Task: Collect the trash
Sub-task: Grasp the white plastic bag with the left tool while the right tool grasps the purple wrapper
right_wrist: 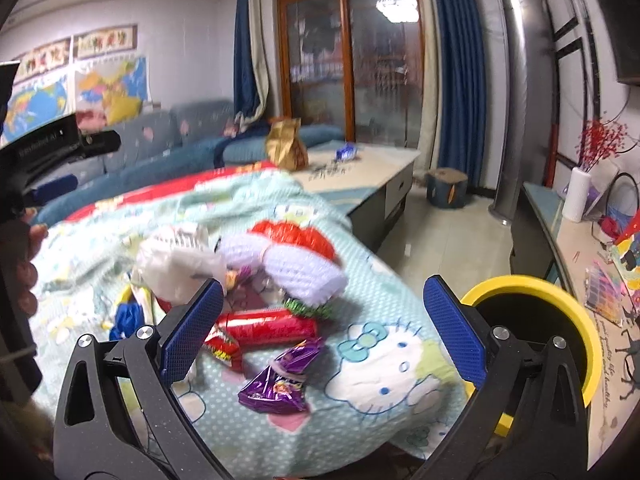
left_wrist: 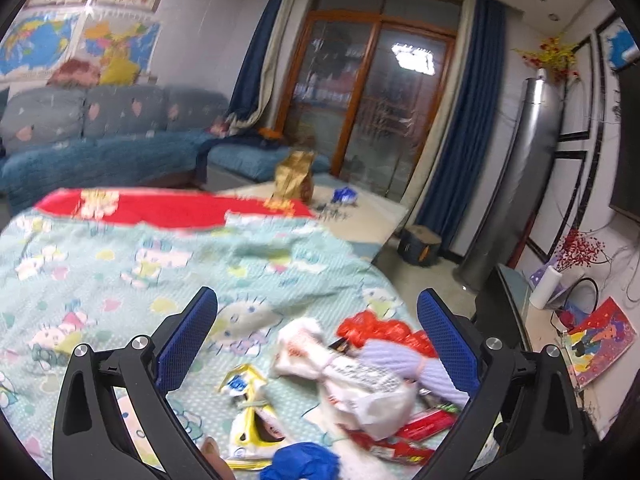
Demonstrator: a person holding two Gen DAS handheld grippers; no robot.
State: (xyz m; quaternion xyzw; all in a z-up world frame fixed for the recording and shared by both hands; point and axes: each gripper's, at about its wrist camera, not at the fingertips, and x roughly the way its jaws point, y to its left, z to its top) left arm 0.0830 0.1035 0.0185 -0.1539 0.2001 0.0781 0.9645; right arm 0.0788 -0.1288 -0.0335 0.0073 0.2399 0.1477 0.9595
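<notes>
The trash lies in a loose heap on a surface draped with a pale green cartoon-print cloth (right_wrist: 372, 360). Nearest the right gripper (right_wrist: 324, 328) is a crumpled purple foil wrapper (right_wrist: 280, 380), lying between its spread jaws and slightly toward the left one — nothing is pinched. Just behind it sits a red wrapper roll (right_wrist: 266, 326), then a lilac knitted piece (right_wrist: 296, 268), a red plastic bag (right_wrist: 296, 234) and a white plastic bag (right_wrist: 176, 268) further back.

From the left wrist view the same heap fills the space between the left gripper (left_wrist: 318, 336) jaws, which are also spread wide and hold nothing. A yellow-and-white wrapper (left_wrist: 248, 408) lies near the left jaw, a crumpled blue piece (left_wrist: 300, 462) at the bottom edge, the white bag in the middle.

A yellow-rimmed bin (right_wrist: 560, 300) stands just beside the cloth's edge, behind the right gripper's right jaw. Further off — a gold bag (right_wrist: 286, 146) on the bare surface, a blue sofa (left_wrist: 100, 140) beyond.
</notes>
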